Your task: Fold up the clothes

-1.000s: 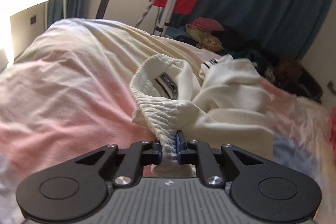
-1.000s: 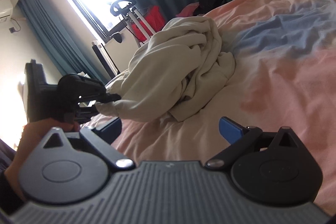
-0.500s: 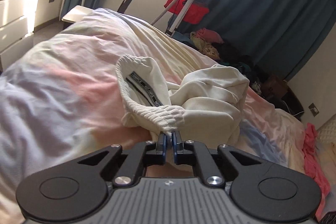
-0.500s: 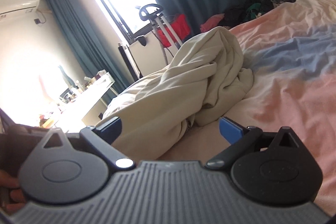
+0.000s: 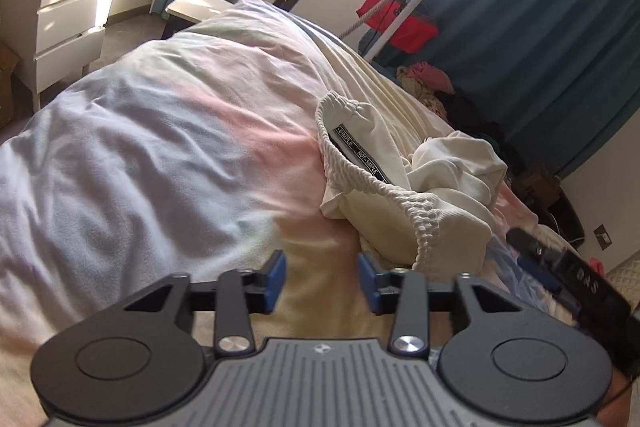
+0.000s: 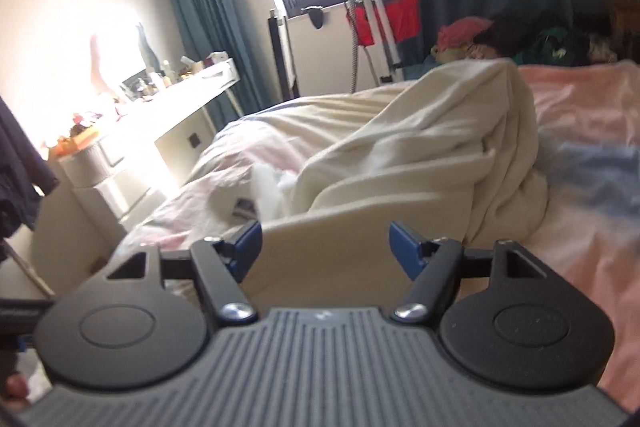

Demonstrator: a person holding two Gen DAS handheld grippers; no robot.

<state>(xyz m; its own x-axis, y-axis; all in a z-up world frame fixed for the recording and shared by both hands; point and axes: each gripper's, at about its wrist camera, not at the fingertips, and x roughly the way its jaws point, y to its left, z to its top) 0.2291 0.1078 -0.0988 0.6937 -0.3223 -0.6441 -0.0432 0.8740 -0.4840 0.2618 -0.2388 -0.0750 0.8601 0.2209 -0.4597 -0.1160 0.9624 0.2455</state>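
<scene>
Cream garment (image 5: 432,183) crumpled on bed (image 5: 160,147); dresser (image 5: 60,27) beyond.

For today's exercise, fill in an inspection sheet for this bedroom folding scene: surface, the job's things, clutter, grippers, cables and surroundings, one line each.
Surface: bed with a rumpled pastel duvet in pink, blue and cream.
Job's things: cream trousers lie crumpled on the bed, ribbed elastic waistband nearest, not yet folded.
Clutter: heap of clothes beyond the bed by the curtain.
Grippers: left hand-held gripper jaws opening, nothing between them, waistband just ahead to the right; right hand-held gripper jaws closing, cream cloth between them, pads not yet pressing.
Cables: one running down from the stand with the red bag.
Surroundings: teal curtains, bright window, white drawers.
</scene>
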